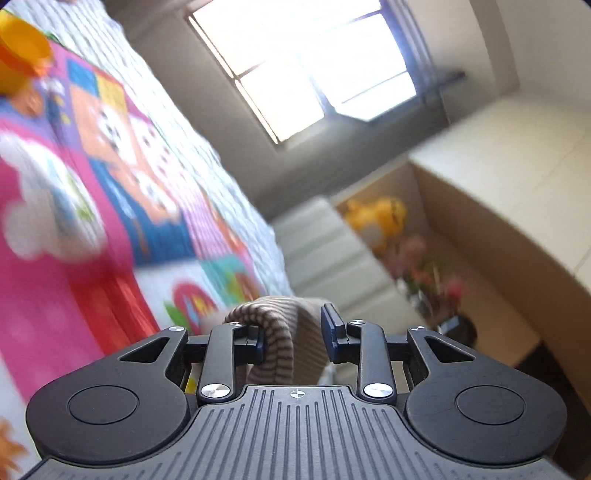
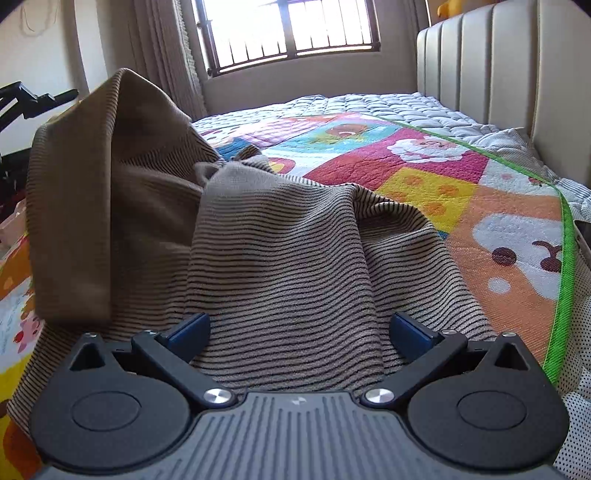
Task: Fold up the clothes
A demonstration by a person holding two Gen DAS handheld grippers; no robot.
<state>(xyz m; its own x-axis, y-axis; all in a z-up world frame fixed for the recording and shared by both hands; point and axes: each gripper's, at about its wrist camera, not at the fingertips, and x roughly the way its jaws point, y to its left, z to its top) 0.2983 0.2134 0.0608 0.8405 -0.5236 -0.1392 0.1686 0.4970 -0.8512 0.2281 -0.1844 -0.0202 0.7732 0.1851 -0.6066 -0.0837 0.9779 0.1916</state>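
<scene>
A brown striped garment [image 2: 288, 251] lies crumpled on the colourful quilt [image 2: 424, 177]. One part of it is lifted high at the left of the right wrist view. My right gripper [image 2: 299, 332] is open, low over the garment, with the cloth spread between its fingers. In the left wrist view my left gripper [image 1: 295, 338] has a fold of the striped garment [image 1: 273, 332] draped between its fingers. The jaws stand part open and the cloth hangs against the left finger; the view is tilted and blurred.
The quilt [image 1: 92, 166] covers a bed with a padded beige headboard [image 2: 491, 66]. A window [image 2: 288, 29] is at the far end. A yellow cup [image 1: 22, 55], a yellow plush toy [image 1: 380, 221] and flowers [image 1: 428, 273] show in the left wrist view. A dark frame [image 2: 22, 103] stands left.
</scene>
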